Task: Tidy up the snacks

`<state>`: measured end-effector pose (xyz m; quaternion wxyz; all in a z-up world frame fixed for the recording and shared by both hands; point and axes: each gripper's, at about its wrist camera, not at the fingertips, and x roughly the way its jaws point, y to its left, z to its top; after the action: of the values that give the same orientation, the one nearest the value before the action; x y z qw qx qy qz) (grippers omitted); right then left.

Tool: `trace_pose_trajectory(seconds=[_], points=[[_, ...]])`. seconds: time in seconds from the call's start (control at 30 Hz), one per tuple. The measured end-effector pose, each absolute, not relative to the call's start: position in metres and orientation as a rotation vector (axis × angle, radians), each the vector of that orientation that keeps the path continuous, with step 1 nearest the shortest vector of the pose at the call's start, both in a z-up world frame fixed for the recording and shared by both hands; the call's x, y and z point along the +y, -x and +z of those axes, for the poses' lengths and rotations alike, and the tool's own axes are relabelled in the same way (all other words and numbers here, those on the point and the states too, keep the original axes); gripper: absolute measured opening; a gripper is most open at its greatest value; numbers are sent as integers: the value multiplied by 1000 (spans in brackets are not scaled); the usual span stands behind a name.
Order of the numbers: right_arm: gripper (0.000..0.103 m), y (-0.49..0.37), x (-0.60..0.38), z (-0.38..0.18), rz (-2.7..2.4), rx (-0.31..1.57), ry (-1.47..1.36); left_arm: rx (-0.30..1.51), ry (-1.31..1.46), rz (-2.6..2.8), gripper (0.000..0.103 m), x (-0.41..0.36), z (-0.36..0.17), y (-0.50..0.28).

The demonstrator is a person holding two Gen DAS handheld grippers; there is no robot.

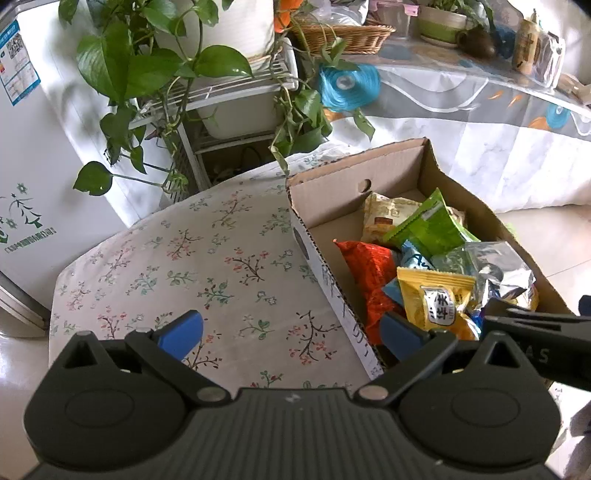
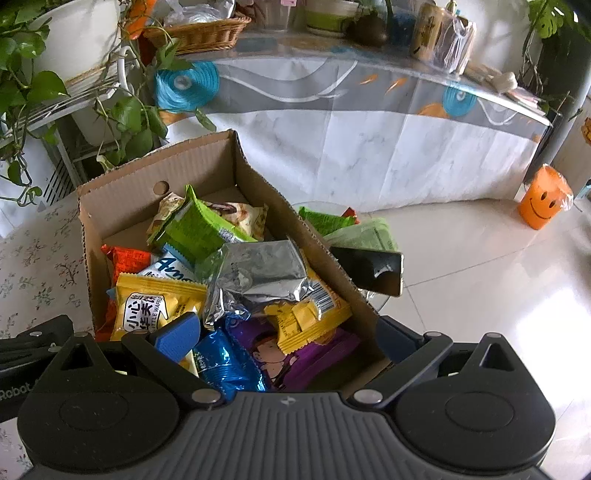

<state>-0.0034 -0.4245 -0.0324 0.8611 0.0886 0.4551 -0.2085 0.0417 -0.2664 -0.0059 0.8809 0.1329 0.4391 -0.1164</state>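
Observation:
An open cardboard box (image 1: 369, 166) stands on the floral cloth (image 1: 207, 258) and holds several snack packets: yellow (image 1: 436, 299), green (image 1: 428, 221), red (image 1: 369, 266) and silver (image 1: 491, 266). My left gripper (image 1: 291, 334) is open, and the box's left wall runs between its blue pads (image 1: 181, 334). From the right wrist, the box (image 2: 155, 166) shows the yellow waffle packet (image 2: 147, 314), a green one (image 2: 199, 229), silver (image 2: 258, 273), blue foil (image 2: 225, 362) and purple (image 2: 299, 358). My right gripper (image 2: 286, 338) is open, one finger inside the box and one outside its right wall.
Two green packets (image 2: 332, 221) and a dark phone (image 2: 369, 269) lie just right of the box. A trailing plant (image 1: 147, 66) on a white wire stand sits behind it. A draped table (image 2: 369, 129) with a wicker basket (image 2: 199, 33) fills the back. An orange smiley tub (image 2: 543, 203) stands on the tiled floor.

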Motion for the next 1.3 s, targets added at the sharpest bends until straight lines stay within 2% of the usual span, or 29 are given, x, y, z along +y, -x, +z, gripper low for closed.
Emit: trace_pose_trajectory(seconds=[0.6,1.3], points=[[103,7,-413,-30,-433,944,-219,901,-266,-211,102,-255,1,-37],[103,18,-347,-32,-273,920,-119,926,-238,-151,101,-183,1,-7]])
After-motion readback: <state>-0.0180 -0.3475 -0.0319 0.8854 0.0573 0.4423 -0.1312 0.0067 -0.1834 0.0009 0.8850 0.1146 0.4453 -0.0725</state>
